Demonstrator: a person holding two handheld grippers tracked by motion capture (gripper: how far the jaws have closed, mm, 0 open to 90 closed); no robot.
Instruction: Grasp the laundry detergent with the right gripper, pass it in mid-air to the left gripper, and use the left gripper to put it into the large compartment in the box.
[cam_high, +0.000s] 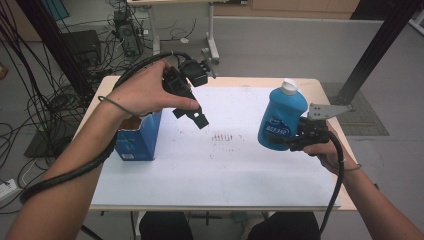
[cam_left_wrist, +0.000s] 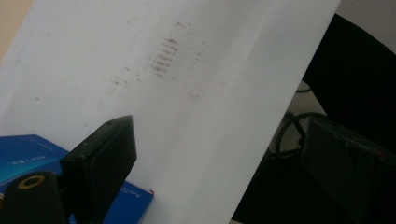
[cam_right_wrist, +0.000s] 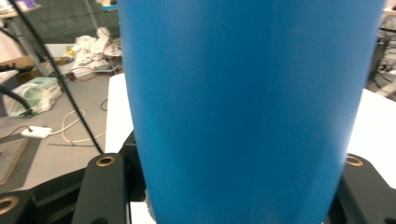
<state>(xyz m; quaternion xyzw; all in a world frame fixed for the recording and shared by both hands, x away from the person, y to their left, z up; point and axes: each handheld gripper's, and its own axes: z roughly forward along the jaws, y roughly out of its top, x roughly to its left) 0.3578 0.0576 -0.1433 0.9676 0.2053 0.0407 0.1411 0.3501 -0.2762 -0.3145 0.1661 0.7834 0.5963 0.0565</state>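
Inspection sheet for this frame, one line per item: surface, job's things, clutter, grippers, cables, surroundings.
Surface: table under a white sheet with brownish smudges near its middle.
Job's things: blue bottle, white cap on, held tilted above the sheet; open blue box standing at the sheet's left edge.
Clutter: nothing seen.
Grippers: right gripper shut on the bottle's body; left gripper open, empty, raised beside the box.
Cables: a black cable trails along each forearm.
Surroundings: grey floor, cable tangle at left, black posts, desk legs behind.
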